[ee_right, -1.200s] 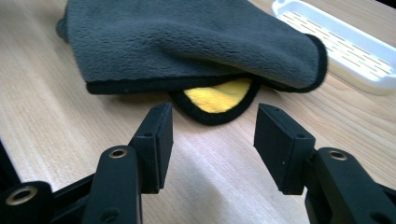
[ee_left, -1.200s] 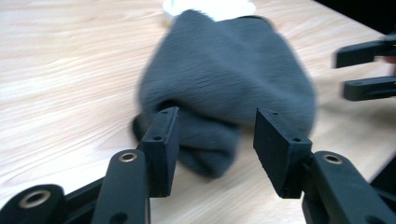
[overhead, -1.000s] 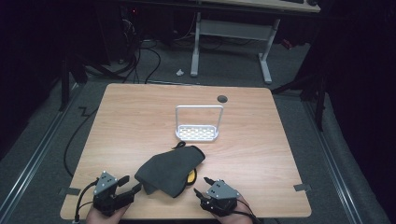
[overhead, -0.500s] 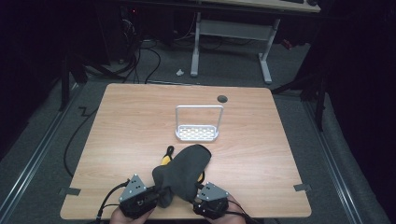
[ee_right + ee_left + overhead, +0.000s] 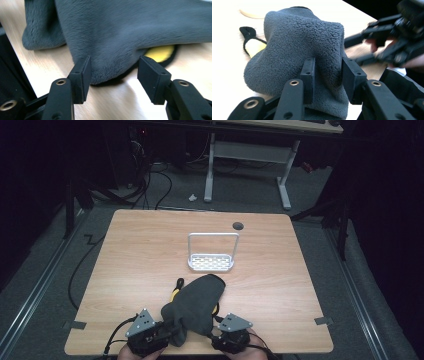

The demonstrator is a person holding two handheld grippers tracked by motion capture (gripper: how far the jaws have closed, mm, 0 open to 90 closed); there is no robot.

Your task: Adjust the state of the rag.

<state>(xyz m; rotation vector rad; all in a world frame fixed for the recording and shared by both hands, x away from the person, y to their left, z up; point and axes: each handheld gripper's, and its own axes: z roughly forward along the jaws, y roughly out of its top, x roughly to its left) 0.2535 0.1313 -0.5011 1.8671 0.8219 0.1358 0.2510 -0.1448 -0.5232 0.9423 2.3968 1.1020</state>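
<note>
We are in the middle of handling the grey fleece cloth point(image 5: 196, 306), which lies bunched on the wooden table point(image 5: 130, 255), just on our side of the white wire rack point(image 5: 211, 262) and near the table's front edge. A yellow piece with black trim point(image 5: 174, 292) pokes out from under the cloth on the side away from us; we cannot tell what it is. Our left gripper point(image 5: 325, 75) has its 2 jaws set partly apart with a fold of the cloth bulging between them, each pad touching the fleece, so we judge it is pinching that fold. Our right gripper point(image 5: 113, 72) sits low beside the cloth's near hem with its jaws spread wide, the hem lying between them but not clamped. We judge the step in hand is taking hold of the cloth with both grippers. The next move calls for the right jaws to press together on the hem without catching the yellow piece. The rack, the 1 holder on the table, holds nothing as far as we can see.
</note>
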